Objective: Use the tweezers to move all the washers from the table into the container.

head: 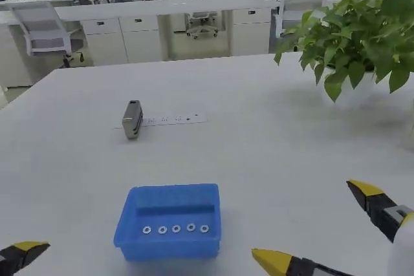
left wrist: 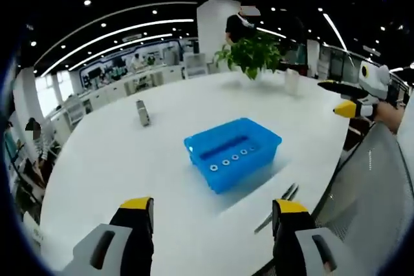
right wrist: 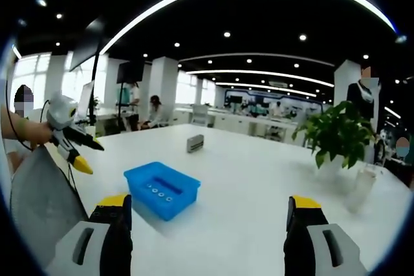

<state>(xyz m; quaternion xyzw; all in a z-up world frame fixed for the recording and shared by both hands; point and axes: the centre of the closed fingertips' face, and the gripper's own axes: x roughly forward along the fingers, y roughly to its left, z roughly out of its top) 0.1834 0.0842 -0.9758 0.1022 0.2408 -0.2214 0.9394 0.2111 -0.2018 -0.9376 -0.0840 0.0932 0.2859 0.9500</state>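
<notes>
A blue container (head: 168, 221) sits on the white table near its front edge, with several small washers (head: 176, 229) in a row inside. The container (left wrist: 233, 153) and the washers (left wrist: 229, 159) lie ahead of my left gripper (left wrist: 213, 218), which is open and holds nothing. Metal tweezers (left wrist: 283, 196) lie on the table beside its right jaw, near the table edge. My right gripper (head: 317, 227) is open and empty, right of the container. From its own view my right gripper (right wrist: 210, 208) faces the container (right wrist: 162, 189). A yellow fingertip (head: 26, 250) of my left gripper shows at bottom left.
A grey block (head: 132, 119) and a white strip (head: 174, 119) lie mid-table behind the container. A potted plant (head: 362, 37) stands at the back right, with a glass (right wrist: 361, 189) near it. Desks and chairs stand beyond the table.
</notes>
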